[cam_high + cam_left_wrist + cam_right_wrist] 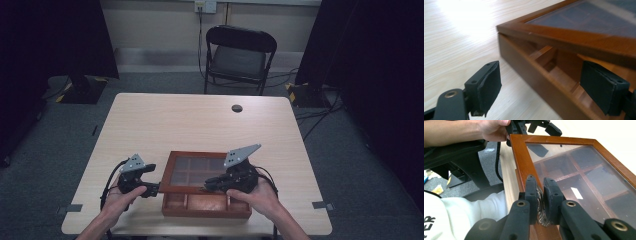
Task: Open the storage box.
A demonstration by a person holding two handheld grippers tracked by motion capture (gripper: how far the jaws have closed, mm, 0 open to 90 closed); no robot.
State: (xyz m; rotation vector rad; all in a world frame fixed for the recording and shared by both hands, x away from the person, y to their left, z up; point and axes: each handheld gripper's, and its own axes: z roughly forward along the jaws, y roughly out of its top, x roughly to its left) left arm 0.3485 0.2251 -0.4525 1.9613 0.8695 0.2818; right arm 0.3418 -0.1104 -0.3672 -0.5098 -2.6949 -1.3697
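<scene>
Wooden box with its glass lid partly raised

You are looking at a reddish-brown compartmented box (pixel 206 205) sitting near the tabletop's front edge, its glass-paned lid (pixel 197 171) tilting slightly open and a brass clasp (pixel 540 202) showing on the lid's front rail.

dim room, glare on the table (pixel 461 15), soft focus.

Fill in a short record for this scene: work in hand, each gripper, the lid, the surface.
Work: lifting the glass lid of a wooden compartment box
Right gripper: shut on the lid's metal clasp
Left gripper: open, jaws astride the box's side wall, not pressing
Lid: partly raised, tilted
Surface: light wooden table
</scene>
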